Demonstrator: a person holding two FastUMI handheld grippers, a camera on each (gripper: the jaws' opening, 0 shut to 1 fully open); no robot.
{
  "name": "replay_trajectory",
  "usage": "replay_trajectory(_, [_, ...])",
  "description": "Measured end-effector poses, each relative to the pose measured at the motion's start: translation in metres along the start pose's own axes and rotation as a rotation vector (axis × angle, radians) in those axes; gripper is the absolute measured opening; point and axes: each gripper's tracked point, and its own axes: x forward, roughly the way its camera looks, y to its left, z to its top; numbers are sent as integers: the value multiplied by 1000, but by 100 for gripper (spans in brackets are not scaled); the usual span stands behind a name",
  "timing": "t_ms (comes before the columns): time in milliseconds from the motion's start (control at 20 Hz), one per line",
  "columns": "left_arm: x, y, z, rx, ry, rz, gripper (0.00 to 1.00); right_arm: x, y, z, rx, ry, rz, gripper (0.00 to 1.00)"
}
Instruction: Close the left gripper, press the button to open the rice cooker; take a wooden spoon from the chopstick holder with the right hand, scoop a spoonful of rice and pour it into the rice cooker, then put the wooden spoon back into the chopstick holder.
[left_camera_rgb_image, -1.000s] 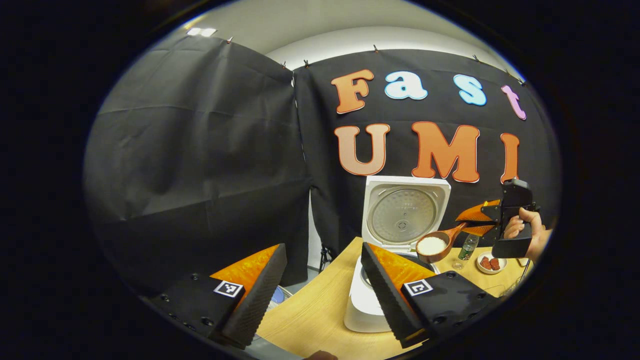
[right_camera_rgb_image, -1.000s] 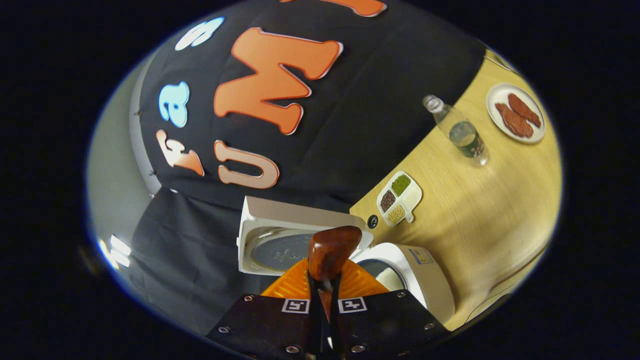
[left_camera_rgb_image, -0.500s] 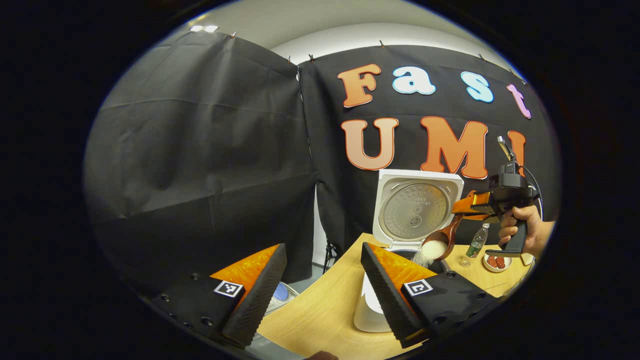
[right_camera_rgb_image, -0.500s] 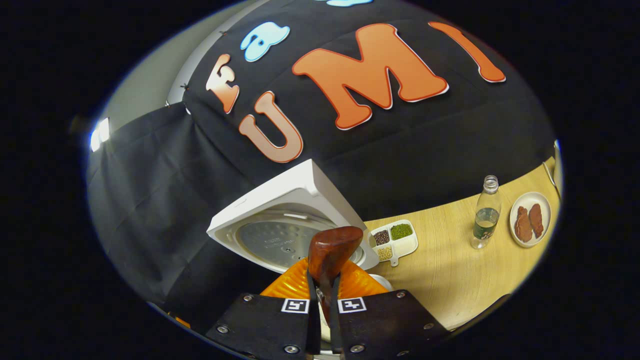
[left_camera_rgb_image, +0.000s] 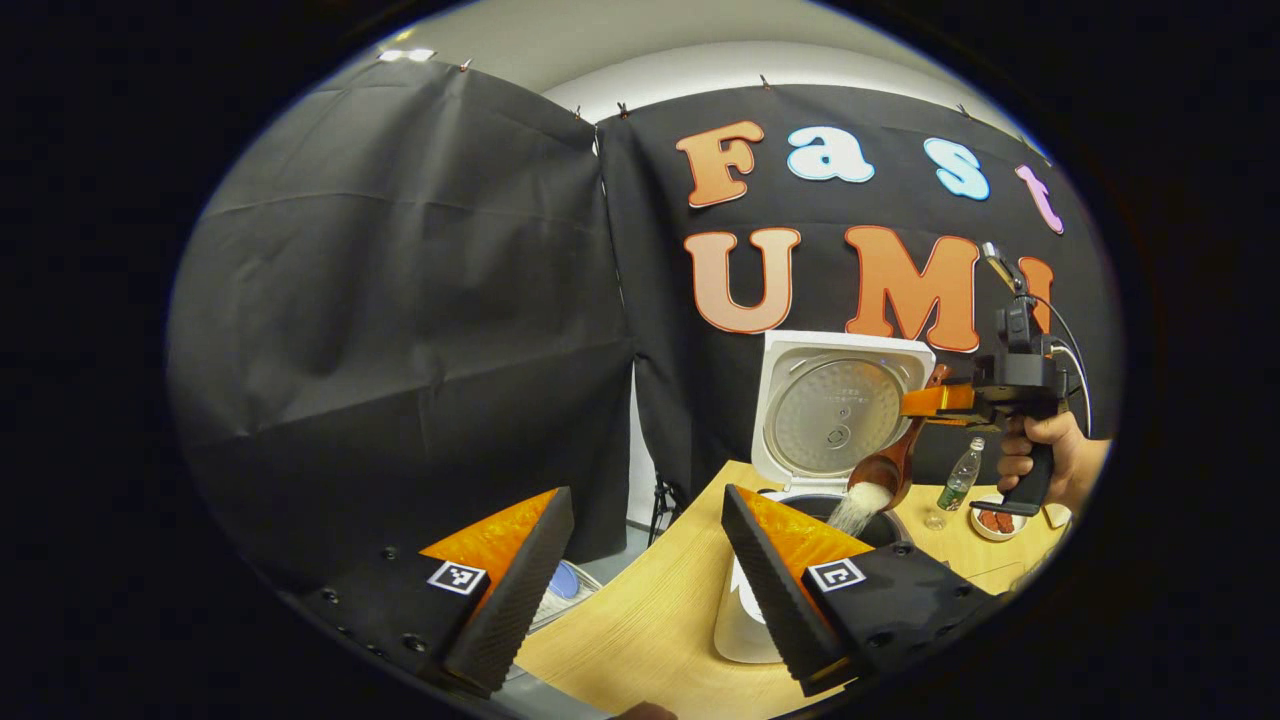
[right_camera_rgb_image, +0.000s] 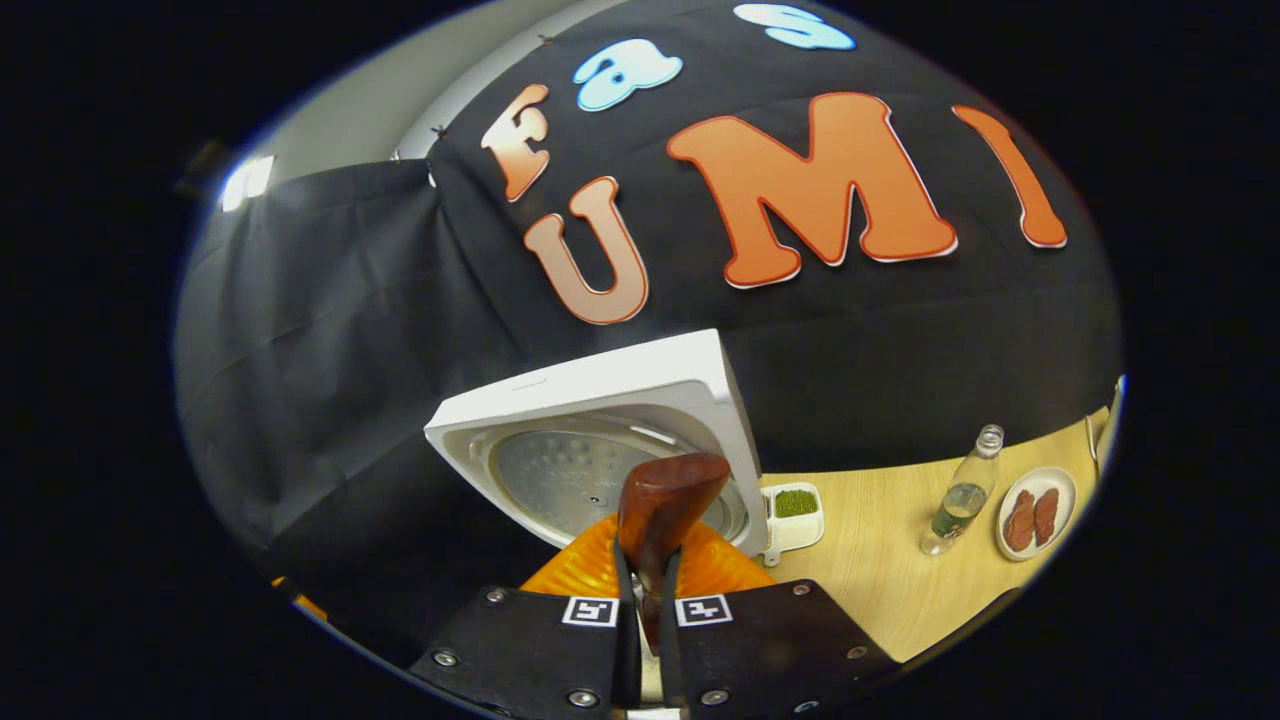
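Wooden spoon (left_camera_rgb_image: 893, 462) is over the open rice cooker (left_camera_rgb_image: 800, 560), bowl end down and tipped, handle running up and to the right into the right tongs (left_camera_rgb_image: 930, 400). Long axis steeply slanted, bowl lowest, pointing at the pot mouth. White rice (left_camera_rgb_image: 855, 508) is streaming off the bowl lip into the pot.

In the right gripper view the spoon handle end (right_camera_rgb_image: 665, 500) stands straight up between the right tongs (right_camera_rgb_image: 648, 570), both fingers pinched on it, axis in line with the fingers. Spoon bowl is hidden below there.

Cooker lid (left_camera_rgb_image: 842, 410) stands open, near upright, metal inner plate facing the left camera. Right gripper view has the same lid (right_camera_rgb_image: 600, 440) tilted, just behind the spoon handle.

A hand (left_camera_rgb_image: 1040, 455) grips the right tool's handle, right of the cooker.

Left tongs (left_camera_rgb_image: 640, 570) spread wide, nothing between the fingers, hanging near the counter (left_camera_rgb_image: 640, 630) edge, left of the cooker.

Further out on the counter, in the right gripper view: a divided tray with green beans (right_camera_rgb_image: 795, 515) just beside the lid, a clear bottle (right_camera_rgb_image: 960, 495) upright, a plate of reddish pieces (right_camera_rgb_image: 1035, 510) just beside the bottle.
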Motion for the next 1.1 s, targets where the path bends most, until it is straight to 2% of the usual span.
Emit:
replay_trajectory(250, [2, -3, -2, 6, 10, -9, 96, -2, 27, 5, -120, -24, 60, 7])
replay_trajectory(300, [2, -4, -4, 6, 12, -9, 100, -2, 32, 5, -153, -28, 71, 6])
replay_trajectory(350, [2, -4, -4, 9, 14, -11, 96, -3, 37, 4, -183, -31, 78, 7])
replay_trajectory(650, [2, -4, -8, 8, 23, -6, 96, -12, 63, 11, -327, -73, 136, 6])
replay_trajectory(750, [0, -7, -4, 24, 11, -3, 100, -20, 72, 16, -351, -91, 172, 7])
replay_trajectory(850, [-2, -12, -1, 33, 1, -11, 96, -25, 76, 20, -390, -109, 186, 7])
replay_trajectory(1000, [-2, -18, -3, 29, 7, -17, 96, -31, 82, 29, -457, -148, 200, 7])
replay_trajectory(1100, [-5, -21, -3, 27, 9, -18, 96, -38, 85, 32, -450, -158, 224, 7])
